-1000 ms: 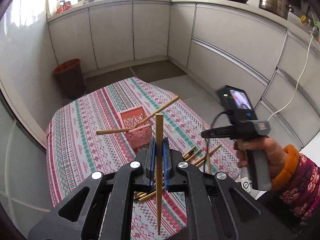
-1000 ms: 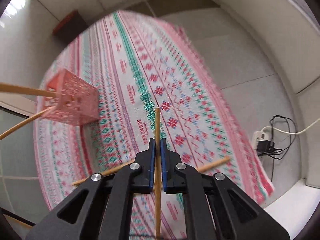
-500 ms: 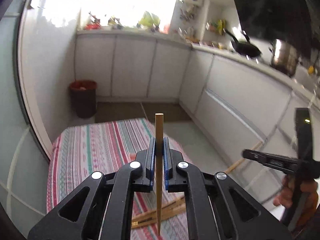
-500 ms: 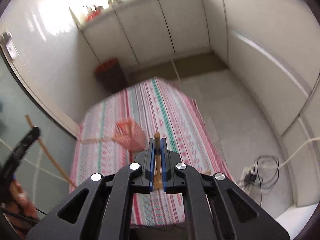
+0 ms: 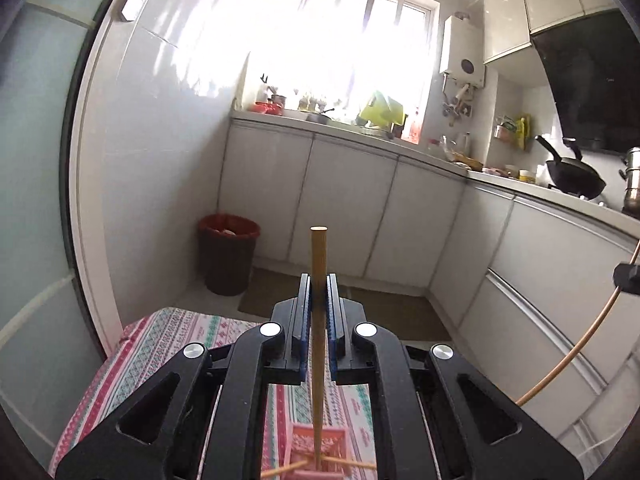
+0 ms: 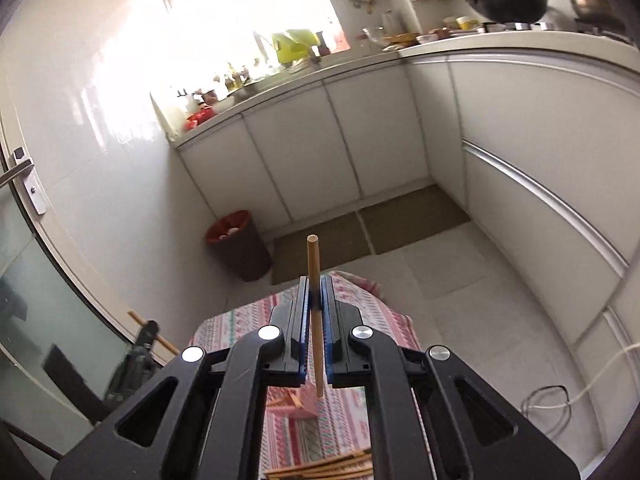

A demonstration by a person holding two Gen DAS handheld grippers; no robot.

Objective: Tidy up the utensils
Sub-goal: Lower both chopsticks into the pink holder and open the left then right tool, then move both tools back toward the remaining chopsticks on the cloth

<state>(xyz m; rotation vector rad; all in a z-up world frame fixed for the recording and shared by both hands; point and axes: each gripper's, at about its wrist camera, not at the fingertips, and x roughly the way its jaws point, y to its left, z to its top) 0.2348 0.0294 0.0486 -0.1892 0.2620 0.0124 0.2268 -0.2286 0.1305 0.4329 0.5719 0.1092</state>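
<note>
My left gripper (image 5: 319, 292) is shut on a wooden chopstick (image 5: 319, 256) held upright; its lower end points down into the pink perforated basket (image 5: 320, 444), where two more chopsticks (image 5: 348, 465) lie across the rim. My right gripper (image 6: 316, 294) is shut on another chopstick (image 6: 313, 264), raised above the table with the pink basket (image 6: 298, 404) below it. Several loose chopsticks (image 6: 320, 468) lie on the striped tablecloth (image 6: 360, 312). The right gripper and its chopstick (image 5: 576, 344) show at the right edge of the left wrist view.
The table with the patterned cloth (image 5: 160, 344) stands in a kitchen. A red-rimmed bin (image 5: 228, 256) stands on the floor by white cabinets (image 5: 344, 208). A black wok (image 5: 576, 176) sits on the counter. Cables (image 6: 548, 404) lie on the floor at right.
Both grippers have tilted upward, so the views swung from the table to the kitchen. The left chopstick now hangs over the pink basket. Both stay shut on their chopsticks.
</note>
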